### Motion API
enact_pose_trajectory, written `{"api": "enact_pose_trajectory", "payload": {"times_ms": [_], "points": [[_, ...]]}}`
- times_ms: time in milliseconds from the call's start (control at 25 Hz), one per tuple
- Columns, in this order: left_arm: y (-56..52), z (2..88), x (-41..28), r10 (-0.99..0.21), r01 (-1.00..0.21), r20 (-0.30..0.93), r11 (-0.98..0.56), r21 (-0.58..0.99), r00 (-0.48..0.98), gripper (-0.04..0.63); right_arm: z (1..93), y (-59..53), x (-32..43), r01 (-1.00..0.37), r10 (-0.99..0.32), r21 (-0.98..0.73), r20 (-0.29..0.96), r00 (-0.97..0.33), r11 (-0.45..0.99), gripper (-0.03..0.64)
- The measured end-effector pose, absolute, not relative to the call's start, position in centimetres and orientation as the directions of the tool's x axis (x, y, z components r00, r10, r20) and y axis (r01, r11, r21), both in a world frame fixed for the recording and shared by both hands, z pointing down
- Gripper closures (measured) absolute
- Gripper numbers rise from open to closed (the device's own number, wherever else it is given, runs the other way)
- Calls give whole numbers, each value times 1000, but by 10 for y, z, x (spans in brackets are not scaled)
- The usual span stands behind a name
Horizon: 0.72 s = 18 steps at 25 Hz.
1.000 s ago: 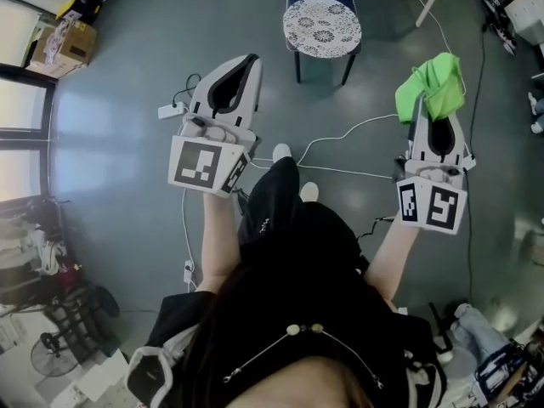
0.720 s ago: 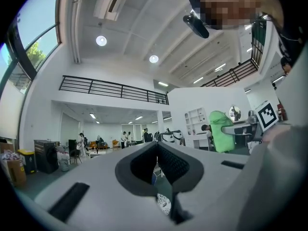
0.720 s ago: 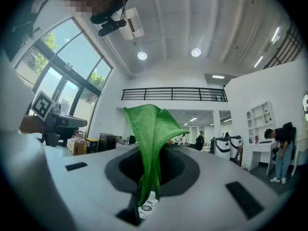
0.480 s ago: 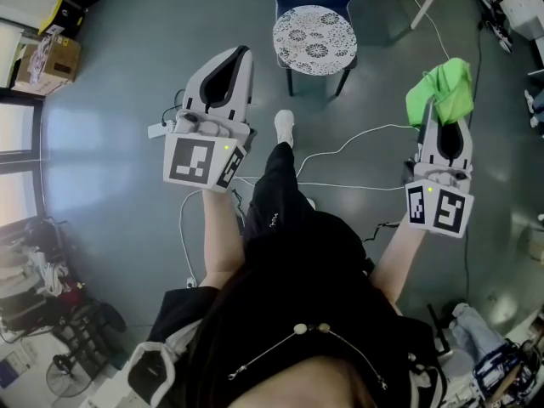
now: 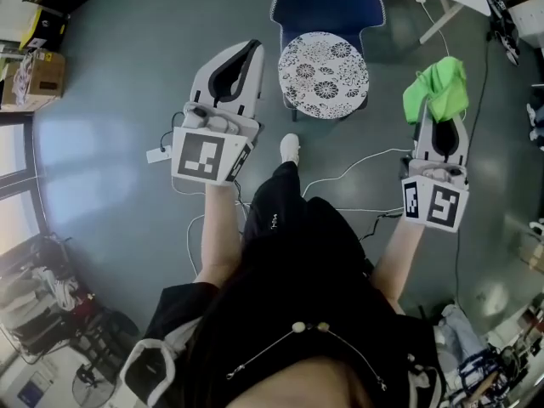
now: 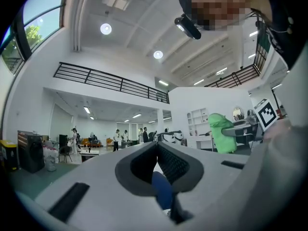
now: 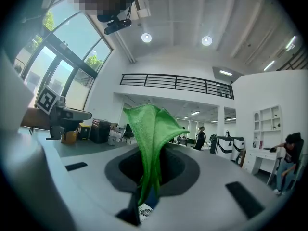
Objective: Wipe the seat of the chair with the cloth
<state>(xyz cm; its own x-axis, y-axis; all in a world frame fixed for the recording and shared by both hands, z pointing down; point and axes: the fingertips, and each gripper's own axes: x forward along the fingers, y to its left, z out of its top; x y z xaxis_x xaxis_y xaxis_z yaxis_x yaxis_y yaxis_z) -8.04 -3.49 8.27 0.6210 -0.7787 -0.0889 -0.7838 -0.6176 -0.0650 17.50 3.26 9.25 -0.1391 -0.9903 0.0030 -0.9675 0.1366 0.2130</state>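
A chair with a round, flower-patterned seat (image 5: pixel 324 74) and a blue back stands on the grey floor ahead of me. My right gripper (image 5: pixel 437 100) is shut on a bright green cloth (image 5: pixel 438 87), held in the air to the right of the seat. In the right gripper view the green cloth (image 7: pixel 150 143) stands up from between the shut jaws. My left gripper (image 5: pixel 250 51) is shut with nothing in it, just left of the seat. The left gripper view shows its jaws (image 6: pixel 157 148) pressed together, pointing across the hall.
A white cable (image 5: pixel 357 161) snakes over the floor below the chair, near the person's white shoe (image 5: pixel 290 149). A cardboard box (image 5: pixel 24 76) sits at the far left, a white table leg (image 5: pixel 444 15) at the upper right. Clutter lies at the lower left and lower right.
The chair has come closer and now lies between the two grippers. Both grippers stay held out in front, the right one still holding the cloth.
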Motion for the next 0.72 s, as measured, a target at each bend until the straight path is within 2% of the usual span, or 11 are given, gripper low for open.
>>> {"api": "enact_pose_trajectory", "payload": {"times_ms": [240, 400, 560, 720], "points": [[-114, 110, -77, -801, -802, -53, -595, -47, 597, 589, 137, -55, 180, -961, -989, 239, 94, -117, 137, 565], [-138, 139, -74, -814, -814, -29, -580, 1, 580, 589, 189, -100, 187, -942, -975, 297, 199, -100, 157, 565], [-153, 167, -70, -827, -827, -3, -562, 11, 562, 589, 242, -143, 178, -881, -941, 390, 304, -150, 267, 565], [-157, 209, -74, -838, -841, 69, -540, 25, 541, 589, 317, -185, 151, -761, -876, 479, 421, -238, 437, 565]]}}
